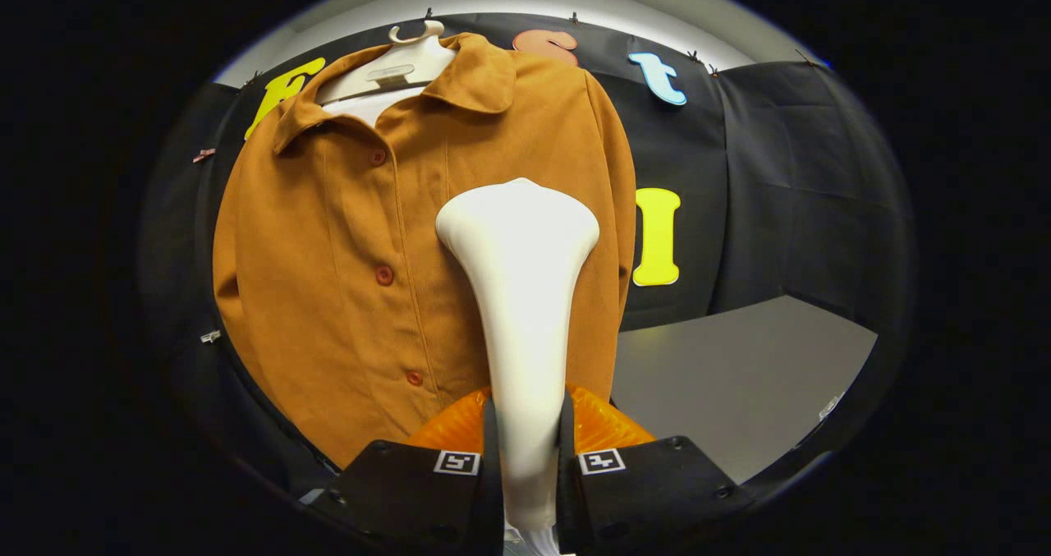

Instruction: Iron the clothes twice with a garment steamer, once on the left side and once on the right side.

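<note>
A brown button-up shirt (pixel 345 244) hangs on a pale hanger (pixel 394 67) against the booth wall. My gripper (pixel 525 445) is shut on the white garment steamer (pixel 521 293), both fingers pressing its narrow handle. The steamer's wide head stands beyond the fingers, over the shirt's right half, right of the button row. I cannot tell whether the head touches the cloth. The shirt's lower right part is hidden behind the steamer.
A grey tabletop (pixel 739 375) lies to the right of the shirt and below it. Black cloth walls close the booth behind and to the right.
</note>
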Motion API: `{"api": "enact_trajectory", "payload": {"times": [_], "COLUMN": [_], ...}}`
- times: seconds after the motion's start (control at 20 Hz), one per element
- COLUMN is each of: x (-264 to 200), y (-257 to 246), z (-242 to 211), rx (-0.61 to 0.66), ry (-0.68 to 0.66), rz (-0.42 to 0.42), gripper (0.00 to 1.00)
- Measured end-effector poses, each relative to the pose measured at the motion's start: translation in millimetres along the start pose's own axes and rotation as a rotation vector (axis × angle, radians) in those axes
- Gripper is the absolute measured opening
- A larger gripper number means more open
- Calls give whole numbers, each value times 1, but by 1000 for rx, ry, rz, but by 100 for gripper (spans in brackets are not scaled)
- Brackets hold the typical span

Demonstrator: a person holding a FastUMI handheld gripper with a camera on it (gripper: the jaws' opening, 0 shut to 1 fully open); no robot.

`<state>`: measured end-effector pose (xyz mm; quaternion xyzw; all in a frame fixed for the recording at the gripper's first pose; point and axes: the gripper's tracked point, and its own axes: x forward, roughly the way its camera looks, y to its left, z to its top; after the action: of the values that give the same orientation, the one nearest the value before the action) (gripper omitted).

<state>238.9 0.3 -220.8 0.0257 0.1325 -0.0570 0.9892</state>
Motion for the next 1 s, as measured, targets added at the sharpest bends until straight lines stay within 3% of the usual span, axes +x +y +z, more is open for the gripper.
{"api": "enact_trajectory", "payload": {"times": [1.0], "x": [-12], "y": [-6], "z": [-157], "rx": [-8], "ry": [238], "rz": [-25], "gripper": [29]}}
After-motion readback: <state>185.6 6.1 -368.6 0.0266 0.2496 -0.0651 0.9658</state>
